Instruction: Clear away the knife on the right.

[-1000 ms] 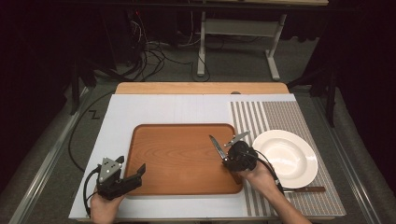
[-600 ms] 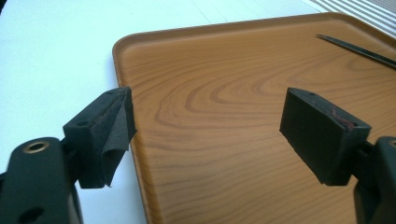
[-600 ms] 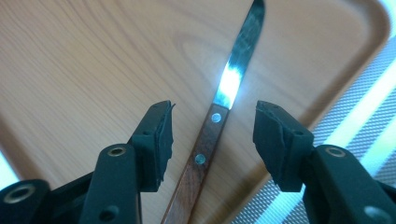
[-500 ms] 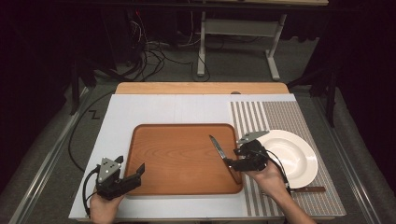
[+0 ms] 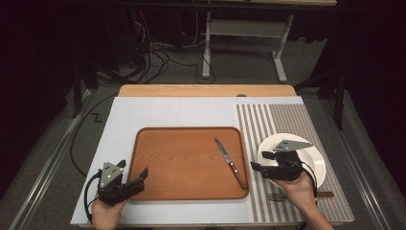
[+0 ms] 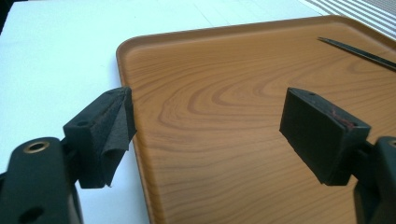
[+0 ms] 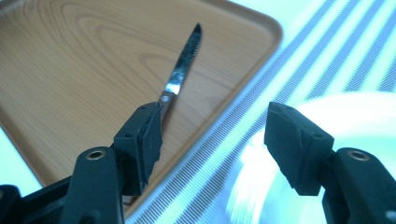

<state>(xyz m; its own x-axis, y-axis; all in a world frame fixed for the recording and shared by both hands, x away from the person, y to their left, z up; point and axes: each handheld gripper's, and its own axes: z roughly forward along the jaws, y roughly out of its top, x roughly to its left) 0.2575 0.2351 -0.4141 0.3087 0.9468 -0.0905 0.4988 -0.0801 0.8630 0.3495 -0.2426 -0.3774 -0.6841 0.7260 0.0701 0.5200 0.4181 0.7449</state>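
surface (image 5: 167, 112): white board laid over a wooden top, whose far edge shows as a light-brown strip beyond the board.

striped mat (image 5: 287, 120): grey and white stripes, lying along the right side of the surface from near its far edge to its near edge.

tray (image 5: 182, 163): brown wood-grain, rounded corners, low rim; it sits at the middle of the surface toward the near edge, its right rim just beside the striped mat.

plate (image 5: 316, 160): white and round, on the striped mat toward the near right corner of the surface, partly covered by the right claw.

knife (image 5: 230, 163): lies flat in the tray along its right edge, blade tip pointing toward the far edge, dark handle reaching the near right corner of the tray. No claw touches it.

fork (image 5: 277, 197): on the striped mat just nearer than the plate, close to the near edge of the surface; its handle end is hidden behind the person's hand.

left claw (image 5: 136, 178): at the near left corner of the tray, jaws spread wide over the tray's left rim and holding nothing.

right claw (image 5: 256, 168): over the left rim of the plate, above the striped mat, jaws wide apart and empty; the knife handle lies just beyond its left jaw in the right gripper view.
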